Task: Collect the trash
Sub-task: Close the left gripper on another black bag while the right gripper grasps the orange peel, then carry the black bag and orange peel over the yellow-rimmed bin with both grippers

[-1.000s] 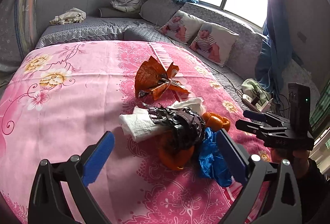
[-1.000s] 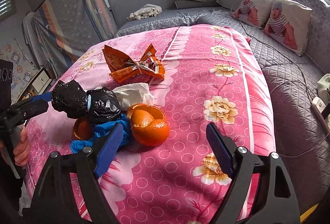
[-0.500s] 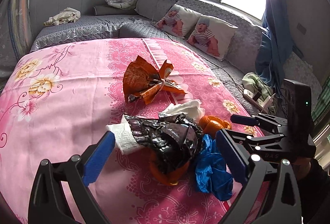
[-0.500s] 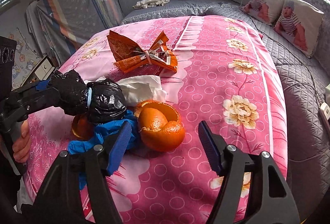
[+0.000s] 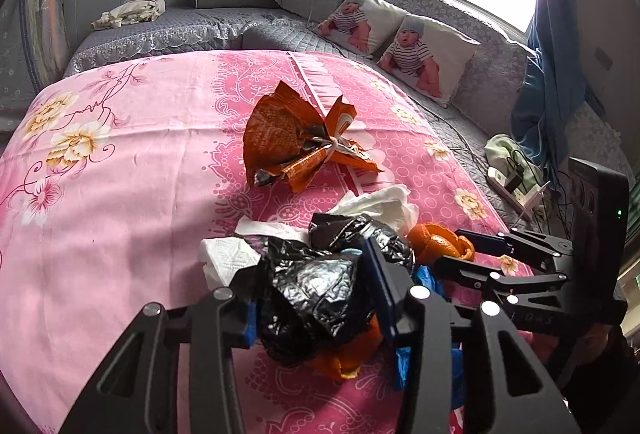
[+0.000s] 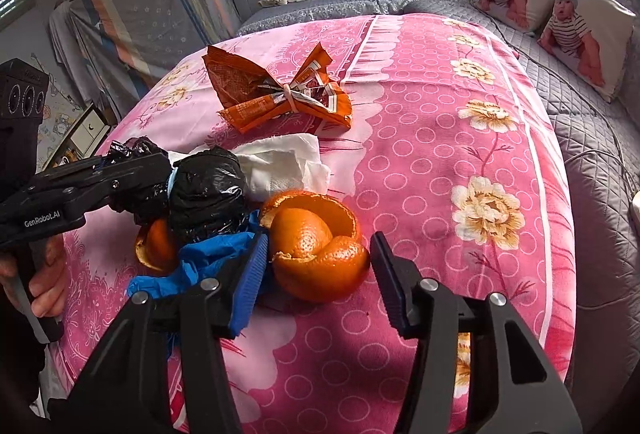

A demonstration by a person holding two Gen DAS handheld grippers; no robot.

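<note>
Closing on a crumpled black plastic bag (image 5: 316,294), the left claw (image 5: 316,298) has its 2 blue-padded fingers on either side of the bag, and both pads look pressed into the plastic. The bag sits on top of a small heap of trash on a pink flowered bed cover (image 5: 120,194). In the right wrist view the same claw (image 6: 160,174) reaches in from the left edge, gripped by a hand (image 6: 48,274), with the black bag (image 6: 208,190) bulging past its tips.

Under and beside the bag lie white tissue (image 5: 228,258), a blue glove or scrap of blue plastic (image 6: 208,254), and a smaller piece of orange peel (image 6: 158,246) half hidden beneath the bag.

The right claw (image 6: 320,266) is narrowing around a large curled orange peel (image 6: 320,250). The peel lies between the pads; the left pad is at or just against its edge, while a thin gap shows at the right pad, so it is not yet clamped. From the left wrist view this claw (image 5: 464,250) comes in from the right beside the peel (image 5: 440,242).

Farther up the bed, apart from the heap, lies an orange snack wrapper (image 6: 280,94) tied in the middle with a band. 2 cushions printed with babies (image 5: 400,38) lean on the grey quilted seating under the window.
</note>
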